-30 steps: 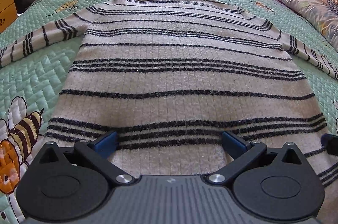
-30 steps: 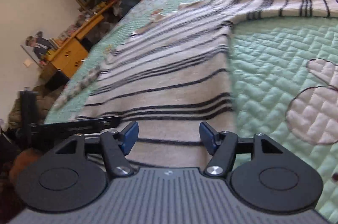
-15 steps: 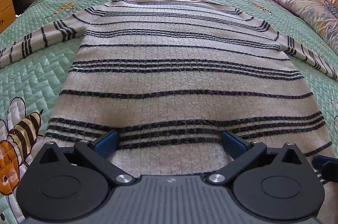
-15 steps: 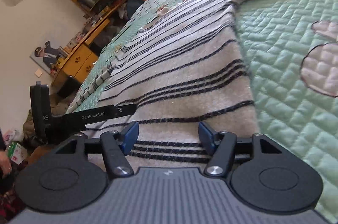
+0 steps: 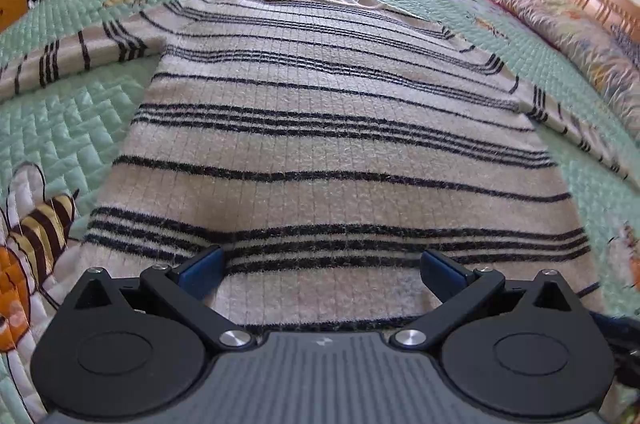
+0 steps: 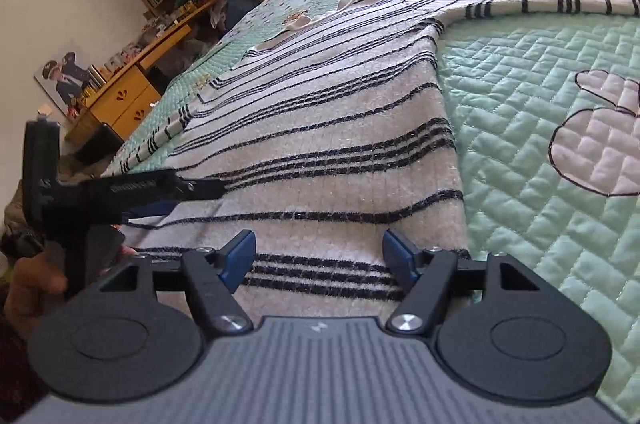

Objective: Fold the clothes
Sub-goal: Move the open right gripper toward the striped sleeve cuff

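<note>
Since the earlier frame both tools have dipped closer over the sweater's (image 5: 332, 152) hem, low in frame. Left tool (image 5: 320, 268) and right tool (image 6: 318, 254) hover fingers spread, holding nothing; sweater lies flat on the bed (image 6: 540, 104).

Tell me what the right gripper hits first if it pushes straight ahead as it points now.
Likely the cream knit sweater with black stripes: the open right gripper aims low along its hem region, so its fingertips should meet that fabric first, though depth is unclear.

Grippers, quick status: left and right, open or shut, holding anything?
Left gripper: open, holding nothing, fingers over the sweater hem.
Right gripper: open, holding nothing, near the hem's right corner.
</note>
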`<state>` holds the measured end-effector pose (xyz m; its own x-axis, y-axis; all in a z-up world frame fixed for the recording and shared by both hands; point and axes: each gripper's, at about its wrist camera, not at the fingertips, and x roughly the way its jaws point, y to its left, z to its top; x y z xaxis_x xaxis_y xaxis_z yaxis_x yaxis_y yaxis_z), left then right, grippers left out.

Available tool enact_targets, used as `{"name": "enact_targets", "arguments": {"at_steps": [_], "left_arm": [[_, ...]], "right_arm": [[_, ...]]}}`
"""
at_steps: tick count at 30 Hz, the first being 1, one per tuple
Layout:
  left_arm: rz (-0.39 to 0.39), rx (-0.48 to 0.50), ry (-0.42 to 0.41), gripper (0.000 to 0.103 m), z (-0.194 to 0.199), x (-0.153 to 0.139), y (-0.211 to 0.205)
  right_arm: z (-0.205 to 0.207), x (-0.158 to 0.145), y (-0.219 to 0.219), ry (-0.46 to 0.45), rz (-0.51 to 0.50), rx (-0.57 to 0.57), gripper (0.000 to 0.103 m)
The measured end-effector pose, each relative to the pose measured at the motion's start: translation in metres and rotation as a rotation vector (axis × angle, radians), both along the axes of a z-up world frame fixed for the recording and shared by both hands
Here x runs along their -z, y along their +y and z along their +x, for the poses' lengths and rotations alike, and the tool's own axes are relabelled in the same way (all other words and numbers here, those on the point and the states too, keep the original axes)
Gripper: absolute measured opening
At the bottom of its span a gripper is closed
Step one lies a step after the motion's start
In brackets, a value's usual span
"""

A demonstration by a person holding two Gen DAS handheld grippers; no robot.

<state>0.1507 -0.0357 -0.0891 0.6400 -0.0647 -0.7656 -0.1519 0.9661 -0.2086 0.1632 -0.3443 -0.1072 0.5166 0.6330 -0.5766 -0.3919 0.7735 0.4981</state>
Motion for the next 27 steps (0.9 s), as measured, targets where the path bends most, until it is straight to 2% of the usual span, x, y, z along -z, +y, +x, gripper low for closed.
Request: {"name": "enact_targets", "arguments": {"at_steps": [4,8,11,13,15,17,18,20,22,23,27], "left_arm": [[-0.096,0.012,-0.063,0.102,-0.011,0.0,0.016],[-0.03,0.0,-0.098,0.101,-0.014,-0.013,0.014],[0.027,-0.01,-0.124,0.102,-0.015,-0.022,0.012],[0.062,-0.009,-0.113,0.102,-0.011,-0.019,0.01],[0.081,-0.023,-0.075,0.102,-0.005,-0.005,0.01],[0.121,-0.024,-0.064,0.102,-0.003,0.011,0.01],[0.151,-0.011,-0.087,0.103,-0.007,0.014,0.007],[0.187,0.012,-0.106,0.103,-0.011,0.016,0.001],[0.192,0.016,-0.116,0.103,-0.011,0.017,0.001],[0.193,0.017,-0.12,0.103,-0.012,0.017,0.001],[0.195,0.019,-0.138,0.103,-0.013,0.019,0.0]], "right_arm": [[0.002,-0.001,0.0,0.02,0.01,0.01,0.072],[0.004,-0.008,0.0,0.036,0.037,0.028,0.072],[0.004,-0.021,0.007,-0.017,0.064,0.0,0.072],[0.004,-0.029,0.017,-0.061,0.069,-0.038,0.074],[0.006,-0.029,0.028,-0.081,0.043,-0.076,0.077],[0.014,-0.015,0.035,-0.072,-0.046,-0.09,0.077],[0.019,-0.005,0.037,-0.062,-0.106,-0.087,0.072],[0.017,0.003,0.031,-0.118,-0.148,-0.101,0.06],[0.015,0.0,0.024,-0.12,-0.163,-0.081,0.044],[0.016,-0.005,0.017,-0.122,-0.138,-0.054,0.035],[0.018,-0.024,-0.009,-0.139,-0.045,0.056,0.036]]}}
